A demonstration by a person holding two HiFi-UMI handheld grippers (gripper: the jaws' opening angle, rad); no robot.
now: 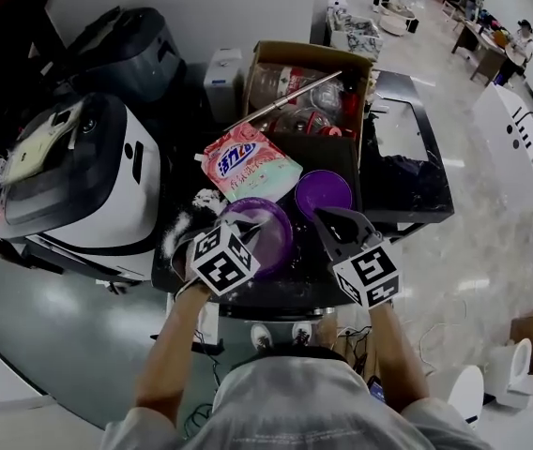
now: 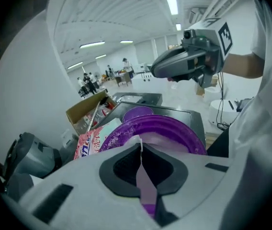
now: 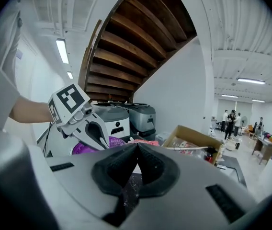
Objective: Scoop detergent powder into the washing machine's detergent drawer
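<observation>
Purple scoop (image 1: 259,233) beside pink detergent bag (image 1: 248,165)

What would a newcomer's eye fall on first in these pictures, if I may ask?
The purple bowl, clamped in the left gripper, sits mid-frame in the head view. Just behind it lies a pink detergent bag, and the right gripper hovers shut and empty to the bowl's right.

A detergent bag (image 1: 248,164), cardboard box (image 1: 309,59) and purple cup (image 1: 323,193) are borne by the black tabletop (image 1: 285,293). White powder (image 1: 187,218) is scattered there.
</observation>
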